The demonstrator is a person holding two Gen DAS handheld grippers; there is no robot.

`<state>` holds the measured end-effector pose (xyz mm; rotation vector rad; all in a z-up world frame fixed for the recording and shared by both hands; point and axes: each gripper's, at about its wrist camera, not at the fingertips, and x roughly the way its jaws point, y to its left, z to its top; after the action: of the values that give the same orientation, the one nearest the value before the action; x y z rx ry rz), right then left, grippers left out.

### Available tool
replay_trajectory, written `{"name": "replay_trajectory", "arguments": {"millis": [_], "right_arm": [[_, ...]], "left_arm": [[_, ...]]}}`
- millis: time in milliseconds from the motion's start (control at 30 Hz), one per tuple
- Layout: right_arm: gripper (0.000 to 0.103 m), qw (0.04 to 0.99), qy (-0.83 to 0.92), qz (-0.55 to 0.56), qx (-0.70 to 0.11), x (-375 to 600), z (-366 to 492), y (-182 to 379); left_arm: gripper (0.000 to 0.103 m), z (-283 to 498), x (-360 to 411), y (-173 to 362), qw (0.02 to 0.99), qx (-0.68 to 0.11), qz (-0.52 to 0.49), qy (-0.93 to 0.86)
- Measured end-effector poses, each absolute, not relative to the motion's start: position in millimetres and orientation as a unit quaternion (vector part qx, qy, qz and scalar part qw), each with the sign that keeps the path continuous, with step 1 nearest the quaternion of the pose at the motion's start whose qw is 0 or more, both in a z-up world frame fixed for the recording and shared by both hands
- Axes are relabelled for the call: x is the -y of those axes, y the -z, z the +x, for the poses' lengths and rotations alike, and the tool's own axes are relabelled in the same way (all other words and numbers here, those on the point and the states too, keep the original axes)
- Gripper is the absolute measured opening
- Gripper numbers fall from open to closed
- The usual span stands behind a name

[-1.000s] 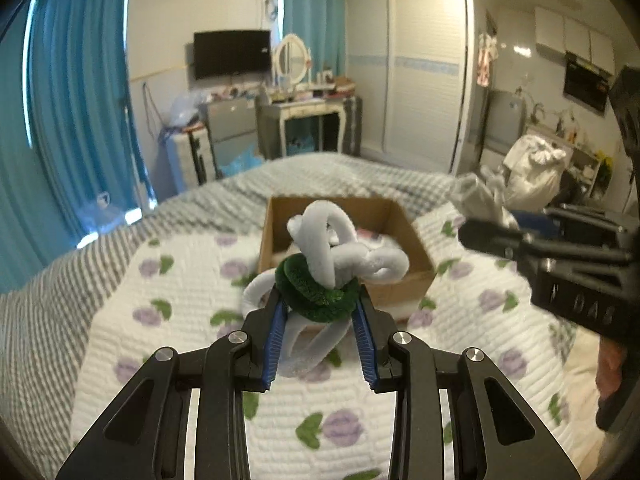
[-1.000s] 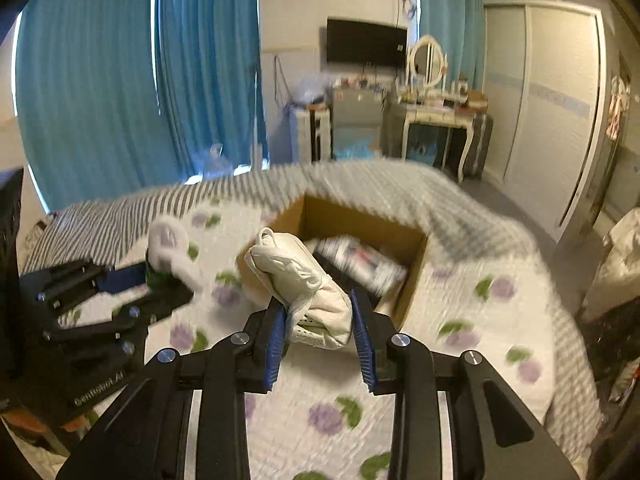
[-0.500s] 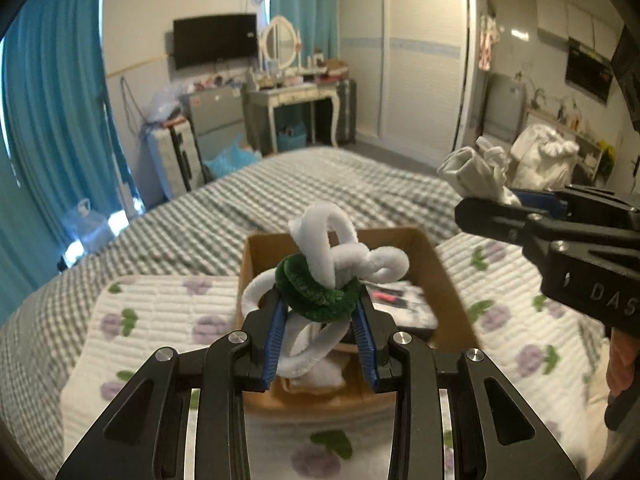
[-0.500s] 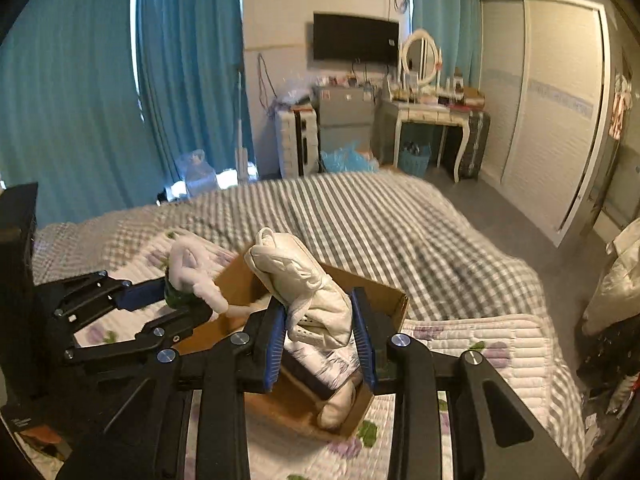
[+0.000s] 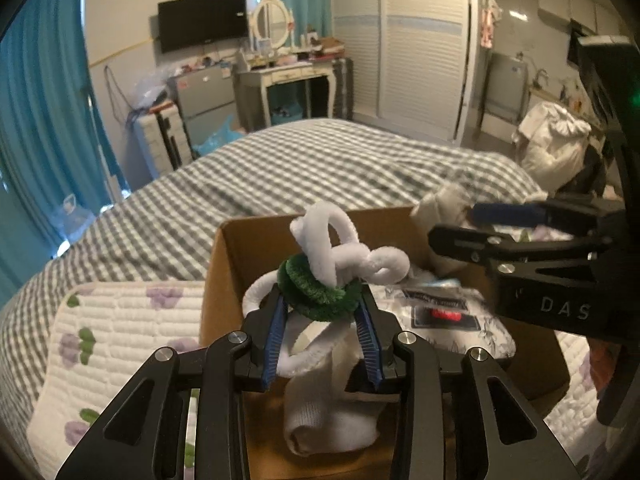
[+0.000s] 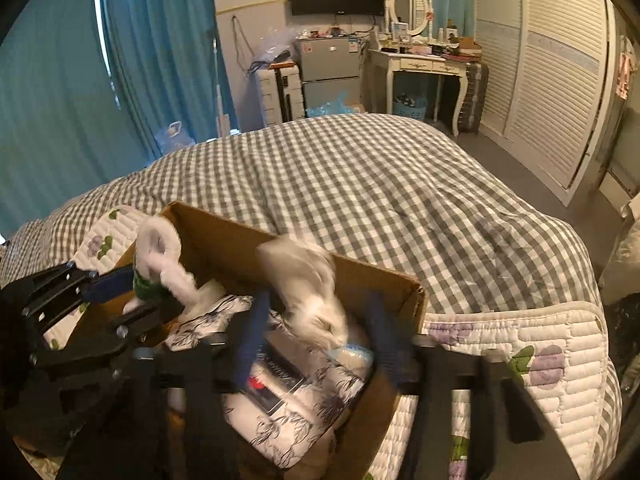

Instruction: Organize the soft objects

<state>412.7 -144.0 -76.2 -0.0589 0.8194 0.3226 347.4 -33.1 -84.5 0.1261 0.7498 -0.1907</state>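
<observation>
Now over the box (image 5: 224,264): left gripper (image 5: 322,332) clamps the fuzzy wire (image 5: 340,264), release next; right gripper (image 6: 316,340) fingers apart, glove (image 6: 308,292) dropping.

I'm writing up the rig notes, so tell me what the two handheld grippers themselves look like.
Both are black, angular linkage frames. The left gripper has silver pivot bolts and ribbed blue finger pads. The right gripper, blurred in its own view, also has blue pads and white lettering reading "DAS". No cables or sleeves show.

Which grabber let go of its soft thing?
The right gripper: its blue fingers are spread wide and the white glove is dropping into the cardboard box. The left gripper pinches the green-and-white fuzzy twist.
</observation>
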Motion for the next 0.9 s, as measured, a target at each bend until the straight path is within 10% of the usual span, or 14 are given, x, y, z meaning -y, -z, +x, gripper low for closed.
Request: {"name": "replay_trajectory", "arguments": {"millis": [100,633,900], "right_arm": [[0.061,0.907,-0.151,-0.017,-0.392,150,410,72],[0.063,0.955,-0.126,-0.045,-0.265,169,265,-115],[0.093,0.978,-0.096,-0.071,-0.173,170,140,-198]], "left_arm": [[0.073,342,37,85,0.925,-0.366,0.078,0.066],[0.073,213,34,-89,0.972,-0.224,0.057,0.048],[0.086,105,22,-163,0.993,-0.102,0.048,0.039]]}}
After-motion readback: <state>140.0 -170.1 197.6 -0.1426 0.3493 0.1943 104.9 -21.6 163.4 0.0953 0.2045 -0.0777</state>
